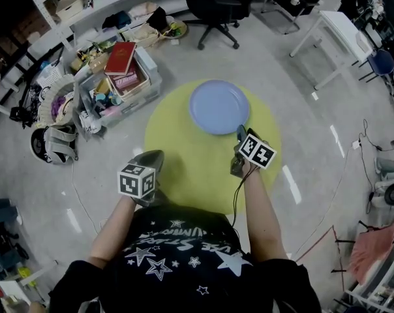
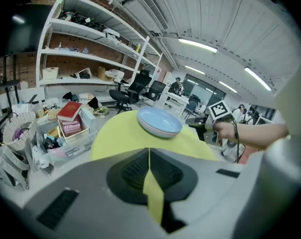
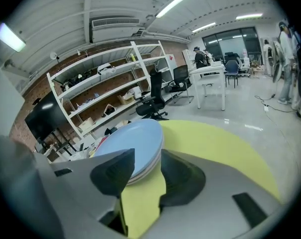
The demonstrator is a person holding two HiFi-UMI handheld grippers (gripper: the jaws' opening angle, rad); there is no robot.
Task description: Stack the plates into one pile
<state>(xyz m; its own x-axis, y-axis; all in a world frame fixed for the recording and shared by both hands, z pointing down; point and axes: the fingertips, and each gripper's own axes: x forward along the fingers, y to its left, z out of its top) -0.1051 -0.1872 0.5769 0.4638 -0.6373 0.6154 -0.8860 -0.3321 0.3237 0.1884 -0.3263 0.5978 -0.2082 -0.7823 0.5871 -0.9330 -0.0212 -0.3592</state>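
A pile of plates [image 1: 218,106], pale blue on top with pinkish rims below, sits at the far side of a round yellow mat [image 1: 184,158]. My right gripper [image 1: 240,134] is at the pile's near right edge. In the right gripper view its jaws [image 3: 148,161] stand open, with the rim of the plates [image 3: 128,146] showing in the gap and neither pad pressing on it. My left gripper [image 1: 154,156] hovers over the mat's near left edge, well short of the plates [image 2: 159,122]. Its jaws [image 2: 149,156] are shut with nothing in them.
Clear bins with books and clutter [image 1: 122,77] stand left of the mat, with bags and a basket [image 1: 53,119] further left. A black office chair [image 1: 216,8] is behind the plates, and a white table [image 1: 337,34] at the far right. Shelving [image 2: 80,59] lines the back wall.
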